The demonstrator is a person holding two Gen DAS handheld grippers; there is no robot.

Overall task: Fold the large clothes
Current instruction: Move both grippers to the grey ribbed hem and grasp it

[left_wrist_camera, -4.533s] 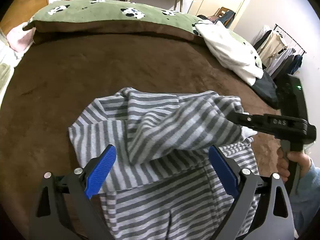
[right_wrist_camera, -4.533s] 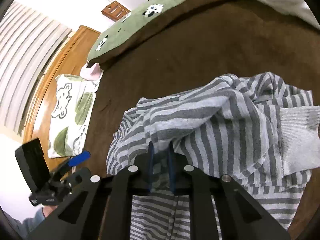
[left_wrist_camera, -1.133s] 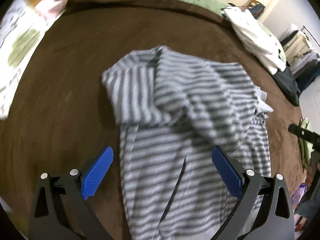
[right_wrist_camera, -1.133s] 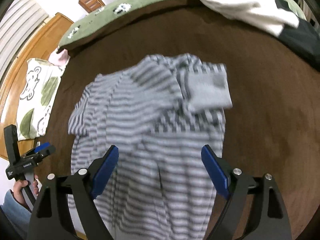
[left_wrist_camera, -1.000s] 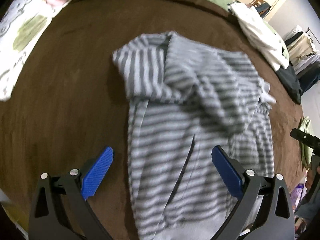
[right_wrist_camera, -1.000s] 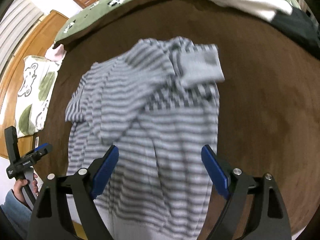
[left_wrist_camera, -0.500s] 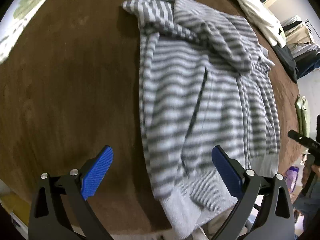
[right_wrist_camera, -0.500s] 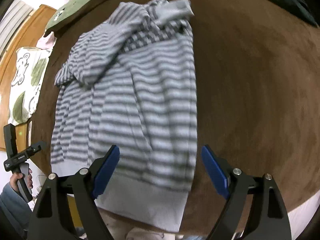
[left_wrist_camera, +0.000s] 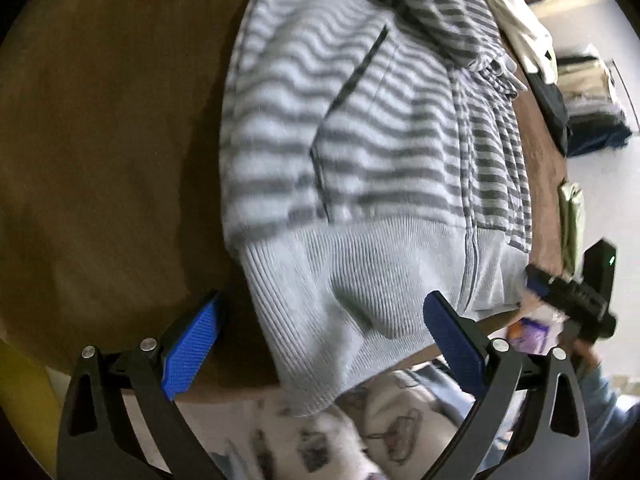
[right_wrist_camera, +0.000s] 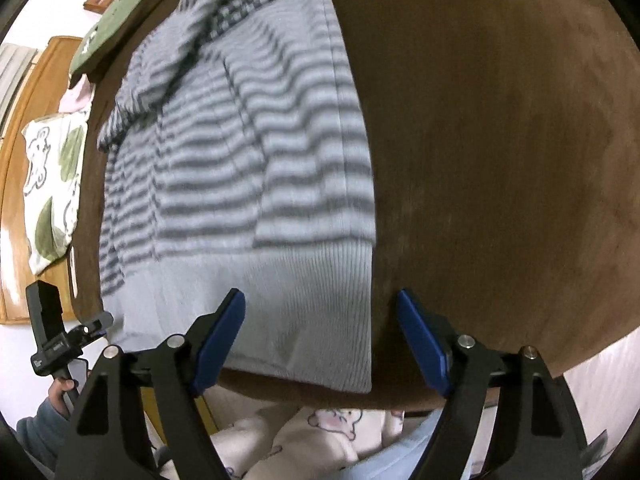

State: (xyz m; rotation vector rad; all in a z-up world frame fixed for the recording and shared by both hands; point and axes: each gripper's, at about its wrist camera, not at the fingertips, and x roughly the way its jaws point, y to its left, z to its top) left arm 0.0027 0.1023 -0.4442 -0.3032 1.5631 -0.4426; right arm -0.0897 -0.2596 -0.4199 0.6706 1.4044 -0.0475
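Hoodie (left_wrist_camera: 360,152), one, striped, lies flat on the brown bed (left_wrist_camera: 100,140), its ribbed hem at the near edge, one corner overhanging. Both tongs, left (left_wrist_camera: 320,348) and right (right_wrist_camera: 320,336), gape wide, empty, over the hem. Bare bed flanks both sides.

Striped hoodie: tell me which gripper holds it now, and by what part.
Neither. The left gripper and right gripper hang with jaws wide apart near the striped hoodie's ribbed hem, gripping nothing.

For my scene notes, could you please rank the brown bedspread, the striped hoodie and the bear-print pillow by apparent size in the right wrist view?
1. brown bedspread
2. striped hoodie
3. bear-print pillow, far off and partly cut off, so its true size is unsure.
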